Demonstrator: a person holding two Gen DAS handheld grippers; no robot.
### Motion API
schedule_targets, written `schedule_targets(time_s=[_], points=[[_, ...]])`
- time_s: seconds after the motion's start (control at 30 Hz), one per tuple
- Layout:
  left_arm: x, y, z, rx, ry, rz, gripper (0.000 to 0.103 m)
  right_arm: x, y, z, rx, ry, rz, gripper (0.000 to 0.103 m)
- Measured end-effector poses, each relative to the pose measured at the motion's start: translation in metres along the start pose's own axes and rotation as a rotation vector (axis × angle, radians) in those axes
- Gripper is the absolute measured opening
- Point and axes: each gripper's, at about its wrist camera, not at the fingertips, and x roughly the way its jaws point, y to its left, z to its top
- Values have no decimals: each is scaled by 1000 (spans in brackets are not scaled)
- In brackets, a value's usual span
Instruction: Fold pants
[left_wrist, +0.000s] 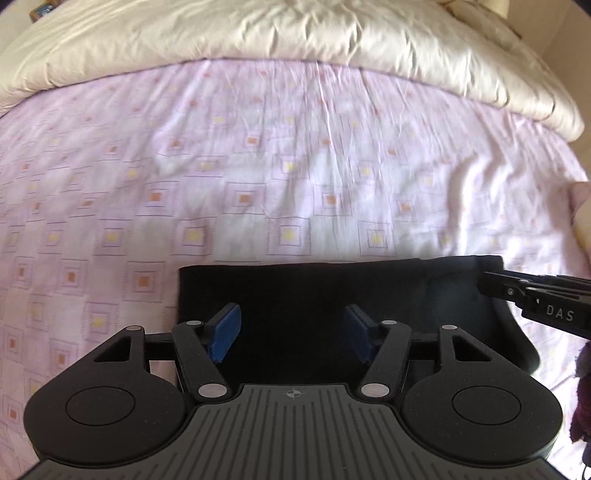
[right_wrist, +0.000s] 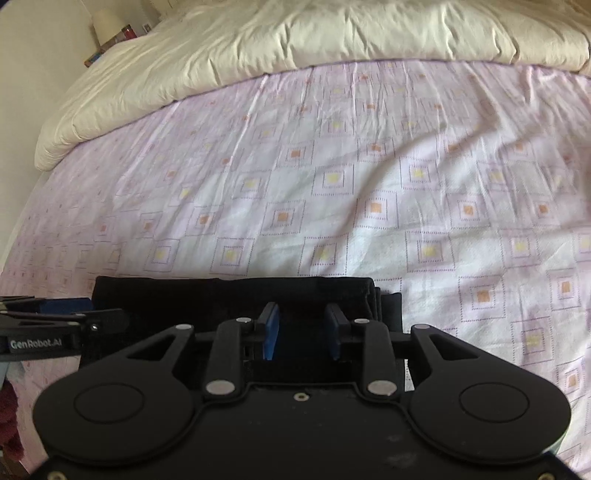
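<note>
With the black pants (left_wrist: 332, 295) already a compact stack on the bed (left_wrist: 258, 184), I hold my left tool (left_wrist: 291, 334) spread wide and right tool (right_wrist: 303, 332) part-open, both empty; next I'd square the near edge.

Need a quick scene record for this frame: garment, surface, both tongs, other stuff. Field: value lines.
garment: black pants, folded into a flat rectangle, layered edges at its right end
surface: bed sheet, pink with square print
left tongs: open, over the pants' left part, no cloth between the pads
right tongs: open, narrower gap, over the pants' right part
background: cream duvet bunched at the far side of the bed
other: dark red cloth at the frame edge, partly seen
</note>
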Motion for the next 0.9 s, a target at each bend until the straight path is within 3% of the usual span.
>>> schedule_targets(time_s=[0.2, 0.27, 0.4, 0.57, 0.67, 0.8, 0.9], points=[[-18, -5, -47, 89, -13, 62, 60, -28, 24, -44, -86, -3, -75, 39], [-11, -6, -65, 97, 30, 65, 59, -26, 28, -64, -87, 17, -128, 39], [13, -1, -92, 62, 122, 98, 58, -7, 25, -92, -124, 107, -150, 37], [18, -10, -90, 115, 119, 121, 58, -3, 26, -92, -131, 136, -157, 38], [1, -11, -79, 108, 71, 77, 50, -16, 18, -82, -63, 93, -125, 38], [-31, -12, -68, 138, -83, 101, 50, -37, 7, -70, -20, -7, -141, 40], [-32, -5, -57, 141, -106, 104, 50, -31, -9, -62, 5, -7, -165, 44]])
